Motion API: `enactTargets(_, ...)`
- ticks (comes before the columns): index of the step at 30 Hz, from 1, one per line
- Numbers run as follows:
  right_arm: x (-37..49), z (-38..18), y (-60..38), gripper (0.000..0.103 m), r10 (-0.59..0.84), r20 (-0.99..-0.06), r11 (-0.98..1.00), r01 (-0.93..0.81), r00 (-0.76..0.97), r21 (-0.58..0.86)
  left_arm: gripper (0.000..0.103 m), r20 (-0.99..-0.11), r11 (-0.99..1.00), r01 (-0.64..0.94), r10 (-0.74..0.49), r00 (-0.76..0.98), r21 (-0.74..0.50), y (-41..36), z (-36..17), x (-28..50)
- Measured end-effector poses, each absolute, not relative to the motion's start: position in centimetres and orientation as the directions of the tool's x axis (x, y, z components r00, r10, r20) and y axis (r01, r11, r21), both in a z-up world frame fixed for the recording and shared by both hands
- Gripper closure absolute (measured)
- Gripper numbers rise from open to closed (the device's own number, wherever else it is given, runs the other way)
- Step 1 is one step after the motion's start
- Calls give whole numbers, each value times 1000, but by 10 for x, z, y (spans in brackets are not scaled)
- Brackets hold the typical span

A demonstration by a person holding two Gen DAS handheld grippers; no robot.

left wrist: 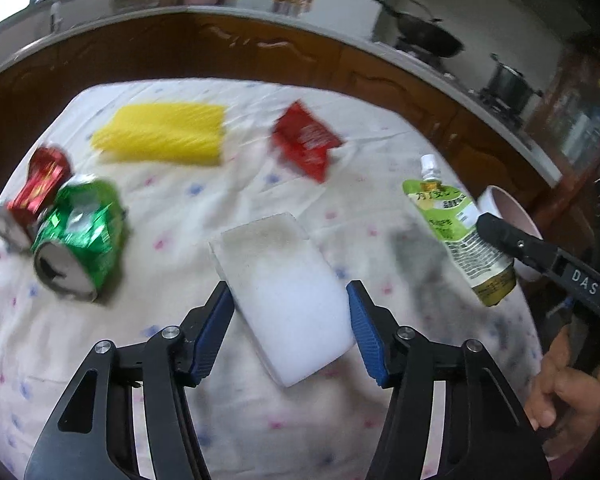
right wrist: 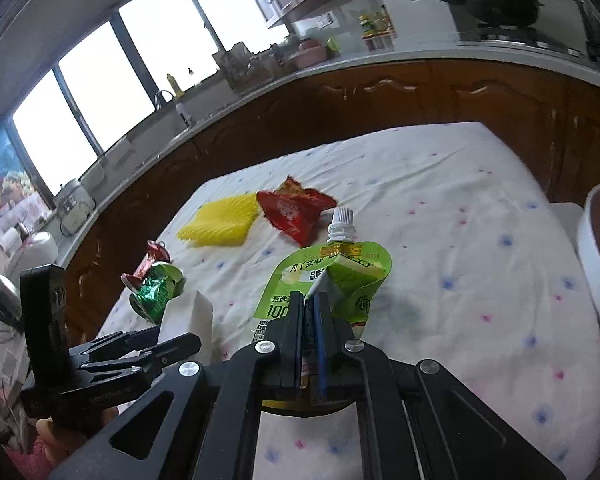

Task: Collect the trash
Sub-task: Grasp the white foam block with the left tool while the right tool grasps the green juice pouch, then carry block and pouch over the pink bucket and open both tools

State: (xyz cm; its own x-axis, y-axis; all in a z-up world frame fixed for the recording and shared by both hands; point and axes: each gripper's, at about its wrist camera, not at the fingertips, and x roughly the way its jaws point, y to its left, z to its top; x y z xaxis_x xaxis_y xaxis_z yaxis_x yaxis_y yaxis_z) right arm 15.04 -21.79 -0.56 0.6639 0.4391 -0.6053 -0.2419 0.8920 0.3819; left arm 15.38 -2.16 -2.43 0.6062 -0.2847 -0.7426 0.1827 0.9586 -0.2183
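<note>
Clamped flat on green pouch (right wrist: 332, 280) by right gripper (right wrist: 310, 344), just right of white sponge (left wrist: 284, 292) straddled by parted left gripper (left wrist: 292, 332); likely carrying to bin next.

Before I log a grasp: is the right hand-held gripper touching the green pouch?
Touching. The right wrist view shows the right hand-held gripper shut on the green pouch, creasing it.

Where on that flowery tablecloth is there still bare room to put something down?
Bare cloth lies on the right, between the green pouch and the pale bin rim, and along the far edge behind the red wrapper. The left is crowded: crushed cans, the yellow mesh and the white sponge sit close together.
</note>
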Motion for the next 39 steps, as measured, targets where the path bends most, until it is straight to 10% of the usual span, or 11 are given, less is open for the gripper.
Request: enactTargets(39, 69, 29, -419, 98, 132, -514, 913, 97, 848, 395, 46, -644, 765, 585, -595, 480, -270, -230, 33, 157)
